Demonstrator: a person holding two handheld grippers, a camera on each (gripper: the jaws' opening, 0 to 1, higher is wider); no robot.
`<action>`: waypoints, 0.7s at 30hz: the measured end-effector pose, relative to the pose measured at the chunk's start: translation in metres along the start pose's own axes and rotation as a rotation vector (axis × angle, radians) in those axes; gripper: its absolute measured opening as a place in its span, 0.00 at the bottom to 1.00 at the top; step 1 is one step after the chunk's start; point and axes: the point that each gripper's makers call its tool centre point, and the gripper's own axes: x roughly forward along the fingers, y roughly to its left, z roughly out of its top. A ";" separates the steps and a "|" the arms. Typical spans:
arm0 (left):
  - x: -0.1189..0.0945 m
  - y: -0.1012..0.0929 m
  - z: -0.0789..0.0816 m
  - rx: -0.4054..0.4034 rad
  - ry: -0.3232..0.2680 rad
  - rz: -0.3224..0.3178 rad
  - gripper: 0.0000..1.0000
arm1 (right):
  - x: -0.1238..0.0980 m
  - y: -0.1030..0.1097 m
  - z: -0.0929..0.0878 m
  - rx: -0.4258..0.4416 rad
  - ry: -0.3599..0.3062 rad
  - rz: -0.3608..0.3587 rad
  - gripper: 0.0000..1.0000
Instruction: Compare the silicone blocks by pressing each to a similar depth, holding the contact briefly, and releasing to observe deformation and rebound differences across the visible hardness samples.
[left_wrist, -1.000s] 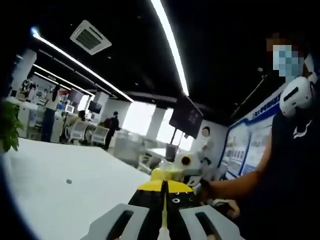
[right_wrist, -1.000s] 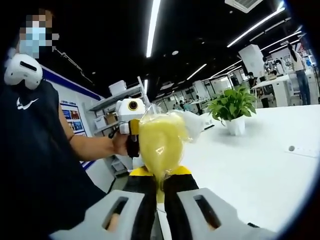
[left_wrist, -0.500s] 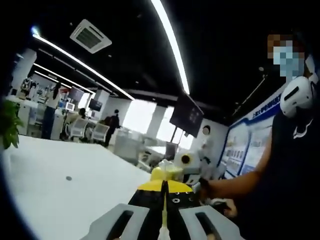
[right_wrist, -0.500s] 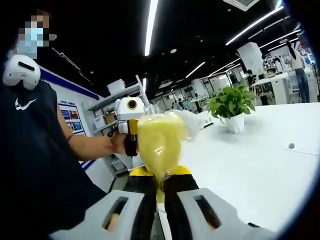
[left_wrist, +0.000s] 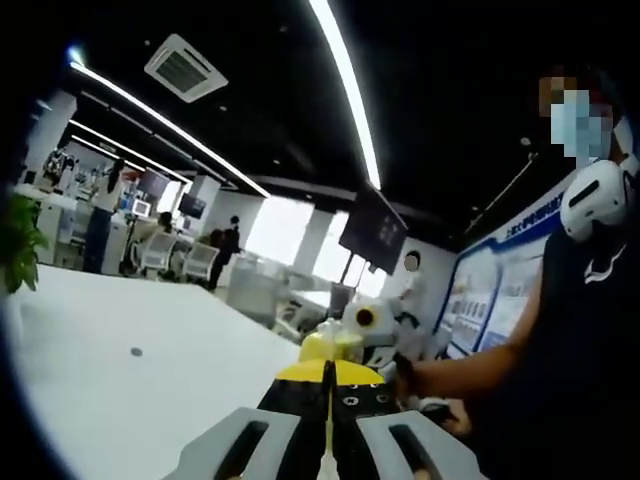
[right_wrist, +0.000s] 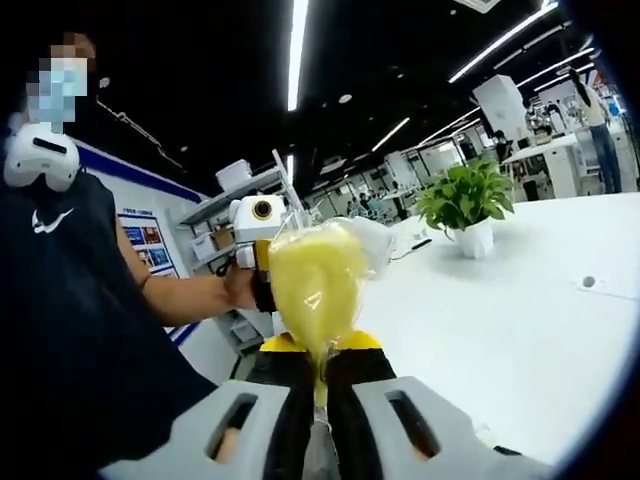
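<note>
A soft yellow silicone block in a clear plastic bag (right_wrist: 310, 290) is held up in the air between both grippers. In the right gripper view my right gripper (right_wrist: 318, 352) is shut on the bag's lower end, the block bulging above the jaws. My left gripper (right_wrist: 258, 228) comes in from the left in a person's hand and touches the bag's upper left. In the left gripper view my left gripper (left_wrist: 326, 375) is shut with a thin strip of the plastic between its jaws. The yellow block (left_wrist: 322, 346) and the right gripper (left_wrist: 368, 322) lie just beyond.
A large white table (right_wrist: 520, 320) stretches to the right, with a potted green plant (right_wrist: 465, 205) and a small round hole (right_wrist: 589, 282). The person in dark clothes (right_wrist: 60, 330) stands close on the left. Office desks, shelves and other people fill the background.
Nothing has been let go or taken. Both views have drifted slightly, and the bagged block stays pinched between the two grippers.
</note>
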 end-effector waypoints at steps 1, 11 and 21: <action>0.000 0.000 0.001 -0.002 -0.002 0.002 0.00 | 0.000 0.001 0.000 -0.004 -0.005 0.004 0.00; 0.000 -0.008 0.010 -0.029 -0.039 -0.024 0.00 | 0.005 0.003 0.006 -0.068 -0.100 0.028 0.08; -0.004 -0.005 0.019 -0.048 -0.079 -0.021 0.00 | 0.003 -0.024 0.009 -0.173 -0.120 -0.143 0.53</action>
